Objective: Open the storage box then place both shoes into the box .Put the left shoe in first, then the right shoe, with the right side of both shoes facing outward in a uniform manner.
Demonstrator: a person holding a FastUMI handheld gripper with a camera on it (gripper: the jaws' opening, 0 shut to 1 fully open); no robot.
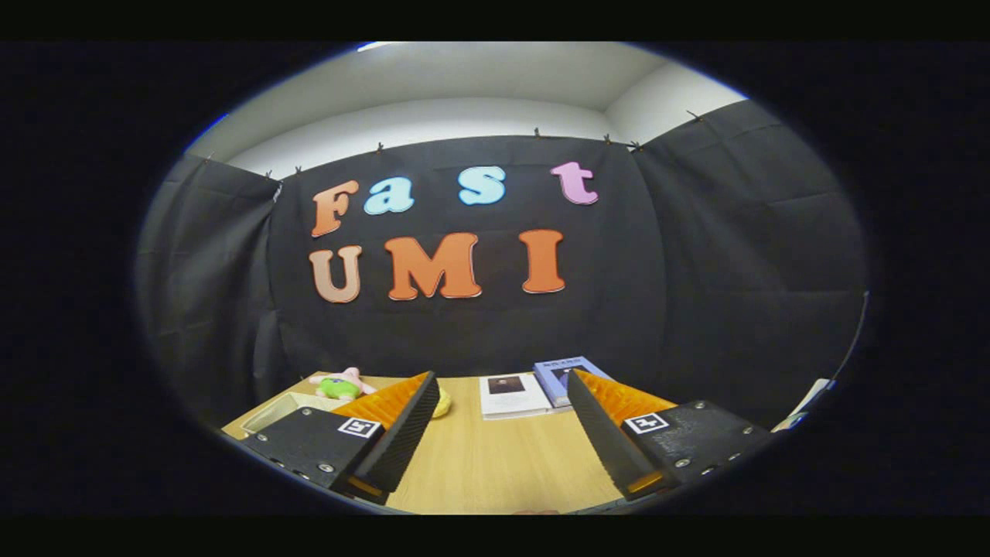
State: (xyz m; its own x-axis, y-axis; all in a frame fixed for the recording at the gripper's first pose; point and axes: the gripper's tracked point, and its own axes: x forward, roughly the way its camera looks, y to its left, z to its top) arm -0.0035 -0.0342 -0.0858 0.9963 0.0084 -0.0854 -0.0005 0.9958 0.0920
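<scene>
Wedge-shaped tongs [501,418] with ribbed faces, screws, square markers.

- A recording booth: black cloth walls [696,255] clipped up below a white ceiling [479,85].
- A wooden table [495,464] carries books [514,394] and a plush toy [340,384].
- The gripper [500,422] hangs above it, fingers apart.

Gripper view: forward-facing fisheye, low over the table [495,464].
The camera looks along the spread fingers of the gripper [501,422] toward the booth's black back wall [479,333], with books [534,391] lying beyond the fingertips.
</scene>
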